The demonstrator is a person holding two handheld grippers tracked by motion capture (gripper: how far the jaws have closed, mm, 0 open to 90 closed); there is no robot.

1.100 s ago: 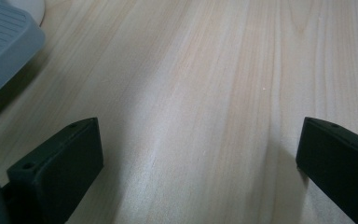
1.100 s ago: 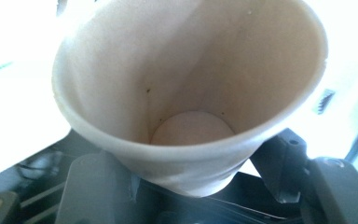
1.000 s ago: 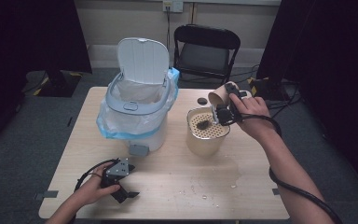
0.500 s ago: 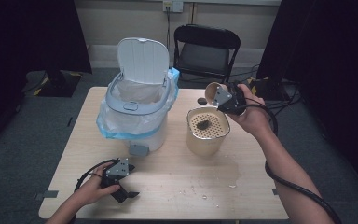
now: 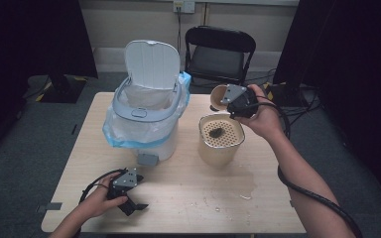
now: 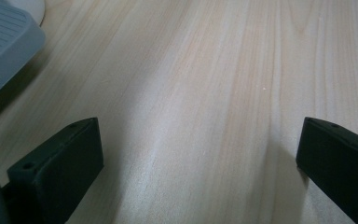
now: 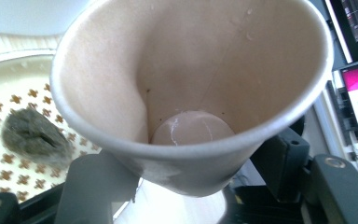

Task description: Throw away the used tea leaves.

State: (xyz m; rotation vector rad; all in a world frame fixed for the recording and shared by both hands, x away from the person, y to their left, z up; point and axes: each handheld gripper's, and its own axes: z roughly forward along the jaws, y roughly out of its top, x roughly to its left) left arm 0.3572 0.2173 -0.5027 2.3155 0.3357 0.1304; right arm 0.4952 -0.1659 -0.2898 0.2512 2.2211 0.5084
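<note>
Paper cup (image 7: pixel 191 93), squeezed in right gripper (image 7: pixel 191 186), hides jaw tips.

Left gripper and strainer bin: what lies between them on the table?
In the high view, bare table lies between the left gripper and strainer bin.

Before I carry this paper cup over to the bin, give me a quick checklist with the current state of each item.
1. Grip on the paper cup: the right gripper has its fingers pressed on the wall, denting it. Ok.
2. Cup emptied: inside shows only a wet bottom, no liquid or tea bag. Ok.
3. Tea bag lies on the perforated strainer top of the beige container. Ok.
4. Bin: lid stands open, blue liner in place. Ok.
5. Left gripper is open, resting low on the table, away from the path. Ok.
6. Spill on the table near the container: not ok.
</note>
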